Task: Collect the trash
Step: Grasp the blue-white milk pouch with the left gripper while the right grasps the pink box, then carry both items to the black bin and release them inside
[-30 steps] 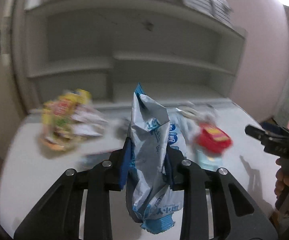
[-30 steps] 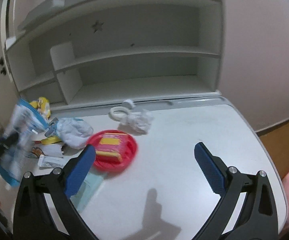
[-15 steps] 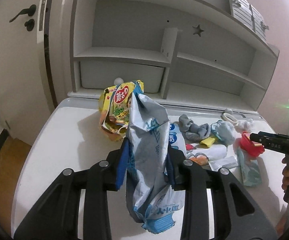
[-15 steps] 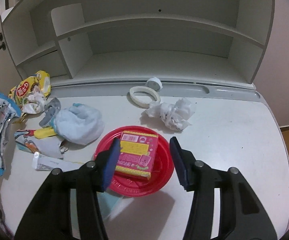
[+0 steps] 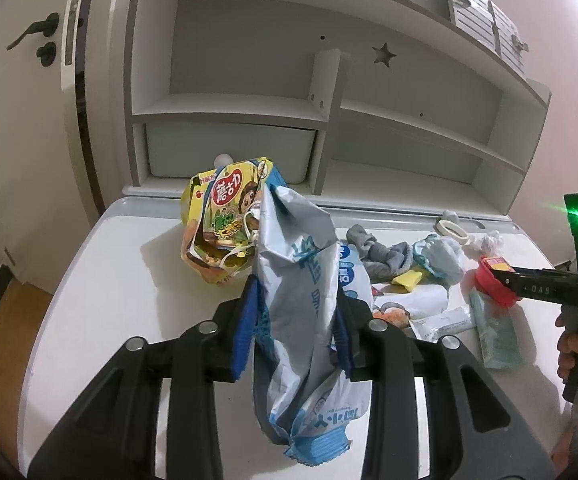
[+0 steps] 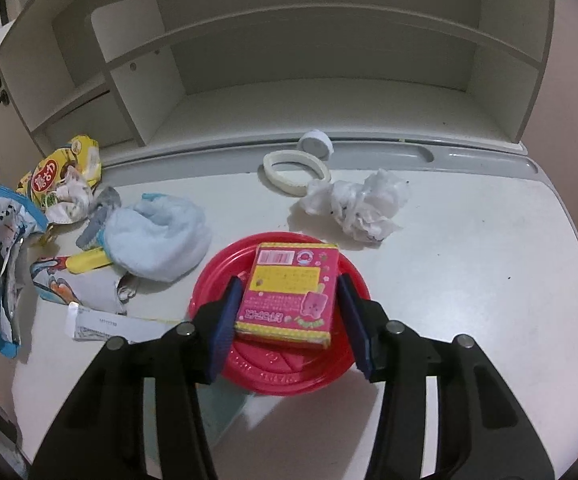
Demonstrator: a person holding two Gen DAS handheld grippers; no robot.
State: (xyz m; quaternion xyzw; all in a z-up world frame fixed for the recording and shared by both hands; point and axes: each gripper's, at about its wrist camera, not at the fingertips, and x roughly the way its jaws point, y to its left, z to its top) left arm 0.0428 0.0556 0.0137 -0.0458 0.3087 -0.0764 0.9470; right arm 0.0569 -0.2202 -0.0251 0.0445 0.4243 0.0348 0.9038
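My left gripper [image 5: 295, 320] is shut on a crumpled silver and blue snack bag [image 5: 305, 312] and holds it upright above the white desk [image 5: 101, 280]. The bag also shows at the left edge of the right wrist view [image 6: 3, 264]. My right gripper [image 6: 289, 320] is open, its fingers on either side of a pink box [image 6: 289, 296] that lies on a red plastic plate [image 6: 281, 364]. There is a small gap on each side of the box. The plate and box show in the left wrist view [image 5: 493, 276].
A yellow snack bag [image 5: 225, 228], grey sock [image 5: 377, 252], light blue cloth [image 6: 157, 240], yellow wrapper [image 6: 89, 260], flat wrappers [image 6: 101, 320], tape ring [image 6: 295, 172] and crumpled tissue [image 6: 357, 204] lie on the desk. An open shelf unit [image 5: 329, 120] stands behind. A green packet [image 5: 493, 332] lies by the plate.
My right gripper has moved down and forward over the red plate and narrowed around the pink box. My left gripper has swung left with the bag still in it.
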